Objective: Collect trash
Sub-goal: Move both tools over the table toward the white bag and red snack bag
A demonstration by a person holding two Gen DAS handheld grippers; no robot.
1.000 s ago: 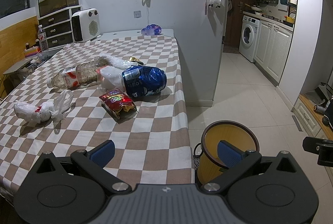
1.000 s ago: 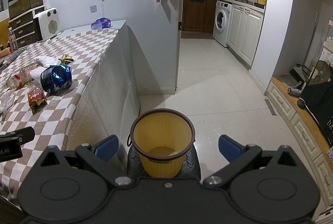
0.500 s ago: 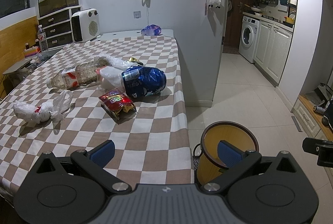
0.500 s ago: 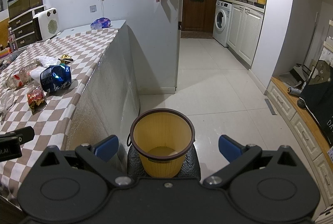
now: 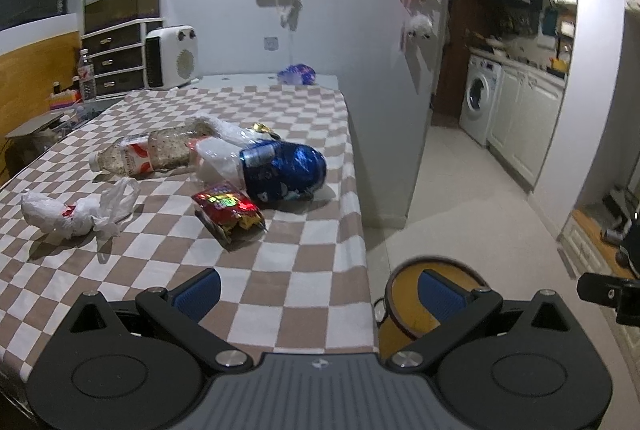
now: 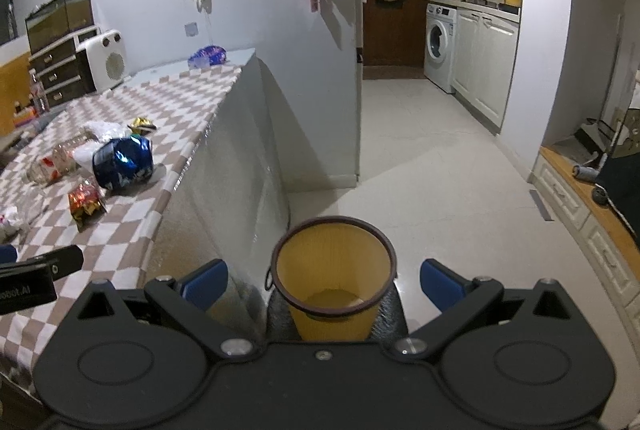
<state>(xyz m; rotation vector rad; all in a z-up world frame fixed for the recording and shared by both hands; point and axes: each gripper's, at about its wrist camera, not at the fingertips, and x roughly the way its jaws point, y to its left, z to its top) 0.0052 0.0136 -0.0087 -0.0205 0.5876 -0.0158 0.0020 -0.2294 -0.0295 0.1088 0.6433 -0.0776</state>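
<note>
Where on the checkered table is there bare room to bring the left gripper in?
Bare cloth lies between the left gripper and the red snack bag. Crowded farther back: blue bag, plastic bottle, white plastic bag.

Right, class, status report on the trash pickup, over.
Left tongs open, empty. Right tongs open above yellow bin. Red snack wrapper nearest on the checkered table. Path unobstructed.

Wrappers (image 5: pixel 229 205) (crumpled) litter tablecloth (image 5: pixel 304 262).
</note>
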